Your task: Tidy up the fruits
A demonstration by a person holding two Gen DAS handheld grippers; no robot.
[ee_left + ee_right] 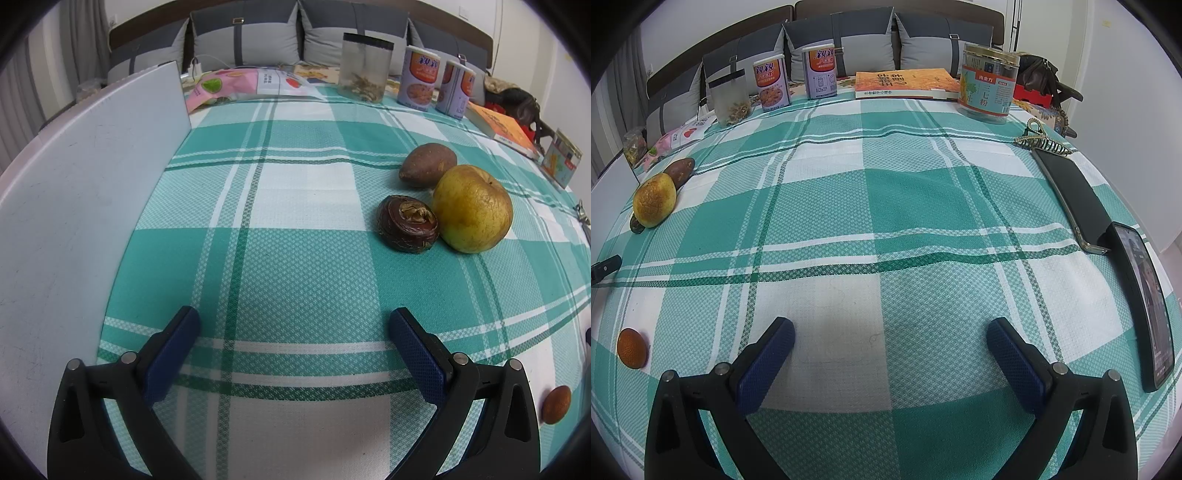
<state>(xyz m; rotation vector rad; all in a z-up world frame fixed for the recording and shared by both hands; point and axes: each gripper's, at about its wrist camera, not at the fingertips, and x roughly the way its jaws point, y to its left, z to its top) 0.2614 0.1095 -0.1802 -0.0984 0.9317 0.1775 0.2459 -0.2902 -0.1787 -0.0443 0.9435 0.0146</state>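
Note:
A yellow pear (472, 209) lies on the green plaid cloth (295, 266), touching a dark brown water chestnut (407, 223) on its left and a brown oval fruit (427, 165) behind it. A small orange fruit (556, 404) lies apart at the right edge. My left gripper (294, 334) is open and empty, well short of the group. In the right wrist view the pear (654, 200) and brown fruit (679, 171) sit far left, the small orange (632, 348) near left. My right gripper (890, 341) is open and empty over bare cloth.
A white board (92, 184) stands along the left. At the back are a clear jar (365, 72), two cans (421, 77), an orange book (905, 85) and a teal-labelled jar (988, 86). Two phones (1071, 199) and a hair clip (1039, 142) lie at the right.

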